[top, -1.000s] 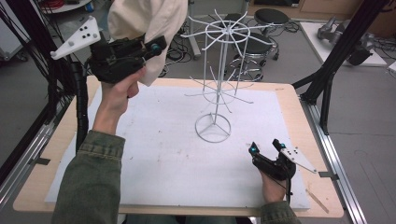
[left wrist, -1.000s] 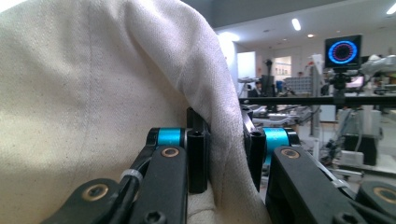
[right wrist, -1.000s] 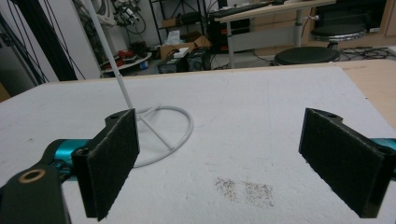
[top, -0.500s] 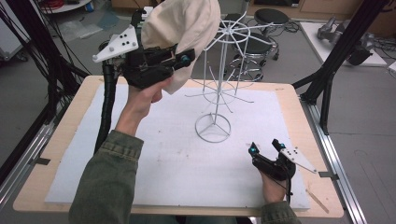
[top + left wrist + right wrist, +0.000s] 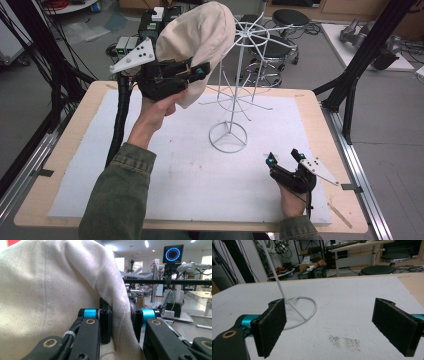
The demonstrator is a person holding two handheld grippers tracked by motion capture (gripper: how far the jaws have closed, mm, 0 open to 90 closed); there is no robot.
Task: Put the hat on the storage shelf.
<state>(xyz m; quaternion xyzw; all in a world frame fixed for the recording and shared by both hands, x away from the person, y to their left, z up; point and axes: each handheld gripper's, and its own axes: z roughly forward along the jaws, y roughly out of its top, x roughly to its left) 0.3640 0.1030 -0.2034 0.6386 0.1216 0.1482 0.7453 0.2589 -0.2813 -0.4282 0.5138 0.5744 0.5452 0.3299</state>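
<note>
Cloth of the cream hat is pinched in your left gripper, raised beside the wire rack, while your right gripper rests spread near the table's front right corner.

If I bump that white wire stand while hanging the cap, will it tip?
Probably easily. The wire stand looks thin and light, tall over a small ring base. The cream cap looks soft, so the left gripper should lower it gently.

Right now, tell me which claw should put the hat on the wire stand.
Left. The left claw is already shut on the cream hat, held up beside the top of the white wire stand. The right claw is open, low near the table's front edge.
</note>
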